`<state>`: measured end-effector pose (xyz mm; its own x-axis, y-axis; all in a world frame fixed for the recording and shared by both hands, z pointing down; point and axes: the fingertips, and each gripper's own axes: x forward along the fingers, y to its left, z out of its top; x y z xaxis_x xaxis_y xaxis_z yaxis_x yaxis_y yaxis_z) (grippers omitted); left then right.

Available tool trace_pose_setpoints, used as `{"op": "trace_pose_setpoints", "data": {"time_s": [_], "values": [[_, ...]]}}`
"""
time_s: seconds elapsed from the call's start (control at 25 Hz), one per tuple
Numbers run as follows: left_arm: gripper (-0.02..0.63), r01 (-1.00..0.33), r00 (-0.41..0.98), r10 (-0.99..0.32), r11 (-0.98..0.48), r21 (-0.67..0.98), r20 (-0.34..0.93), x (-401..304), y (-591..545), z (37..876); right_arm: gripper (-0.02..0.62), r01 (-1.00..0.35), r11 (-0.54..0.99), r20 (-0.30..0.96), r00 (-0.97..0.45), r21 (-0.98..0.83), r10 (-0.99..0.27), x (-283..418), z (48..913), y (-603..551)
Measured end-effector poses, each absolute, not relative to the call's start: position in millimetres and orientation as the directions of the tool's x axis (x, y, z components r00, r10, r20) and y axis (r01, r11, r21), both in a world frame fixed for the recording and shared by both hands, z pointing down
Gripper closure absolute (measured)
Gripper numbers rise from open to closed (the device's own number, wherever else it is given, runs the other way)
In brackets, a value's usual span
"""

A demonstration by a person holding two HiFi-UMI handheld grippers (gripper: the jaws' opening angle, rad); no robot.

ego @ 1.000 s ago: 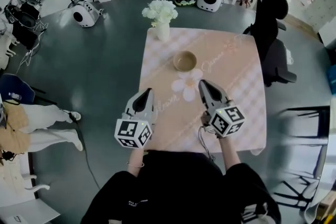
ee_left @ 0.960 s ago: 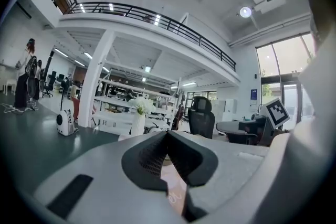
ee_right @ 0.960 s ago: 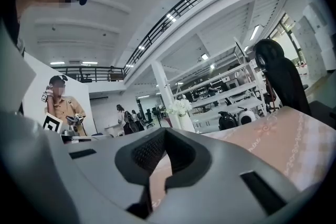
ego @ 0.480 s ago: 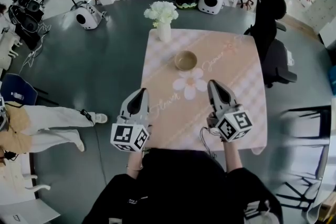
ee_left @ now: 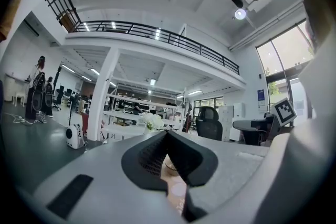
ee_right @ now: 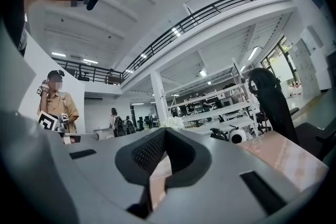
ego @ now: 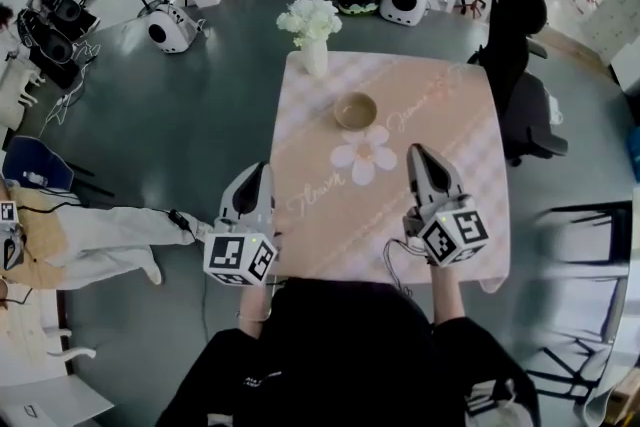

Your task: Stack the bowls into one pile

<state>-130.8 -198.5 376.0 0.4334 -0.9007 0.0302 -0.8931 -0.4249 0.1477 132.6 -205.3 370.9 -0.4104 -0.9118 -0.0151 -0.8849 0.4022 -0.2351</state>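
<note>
Holding both tools low over the near edge of the table, we are keeping the left gripper out past the cloth's left border and the right gripper above the cloth's right half, each pointing away from us toward the far side. In the left gripper view, its jaws are meeting at the tips with nothing between them. The right gripper view is showing the same for the other: jaws pressed together, empty. The bowl is sitting upright on the pink checked cloth near the middle of the table, just beyond the printed flower, well apart from both grippers and clear of the vase of flowers at the far left corner. We are seeing only this one bowl shape on the table. From above we cannot tell whether it is a single bowl or several already nested. With no loose bowl lying anywhere else on the cloth, we are judging that the stacking is at or near its end, and neither hand is working on anything. If another bowl is waiting out of sight, the next move is calling for one gripper to open, take that bowl by its rim, and lower it squarely into the one at the centre.
</note>
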Motion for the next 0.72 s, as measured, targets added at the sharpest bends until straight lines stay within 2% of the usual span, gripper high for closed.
{"op": "trace_pose_setpoints", "data": {"time_s": [0.72], "values": [[0.609,-0.898,0.427,-0.903,-0.420,0.128,0.036,-134.4,-199.2,374.5,0.604,-0.891,0.406,-0.012,-0.412,-0.201,-0.911,127.8,371.2,-204.4]]}}
